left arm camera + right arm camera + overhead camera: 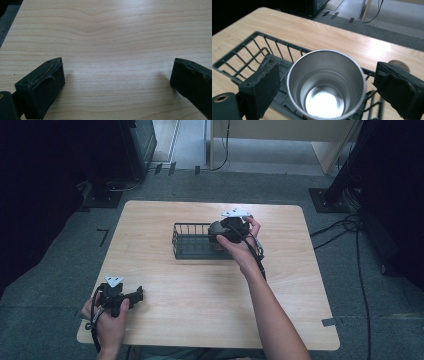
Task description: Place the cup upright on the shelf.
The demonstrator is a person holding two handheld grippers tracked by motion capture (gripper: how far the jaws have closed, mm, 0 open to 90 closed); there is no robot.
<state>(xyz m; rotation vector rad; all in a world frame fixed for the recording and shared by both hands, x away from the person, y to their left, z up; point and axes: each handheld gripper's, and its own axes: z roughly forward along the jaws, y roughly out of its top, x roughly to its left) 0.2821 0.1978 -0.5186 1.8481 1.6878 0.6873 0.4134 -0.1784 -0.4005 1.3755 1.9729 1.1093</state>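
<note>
A shiny steel cup [325, 82] stands upright with its mouth up at one end of a dark wire basket [249, 47]. My right gripper [328, 75] is open, with one jaw on each side of the cup. Its left pad [263, 82] is close to the rim and its right pad [397, 85] stands a little apart. From above, the right gripper [225, 234] hangs over the right end of the basket [187, 242]. My left gripper [136, 295] rests near the table's front left corner. It is open over bare wood, and nothing lies between its jaws [117, 75].
The light wooden table [210, 290] has grey carpet all around it. Cables [350, 227] and black stand bases lie on the floor at the right and back. A small brown round thing [399, 63] peeks out from behind my right jaw, beyond the basket.
</note>
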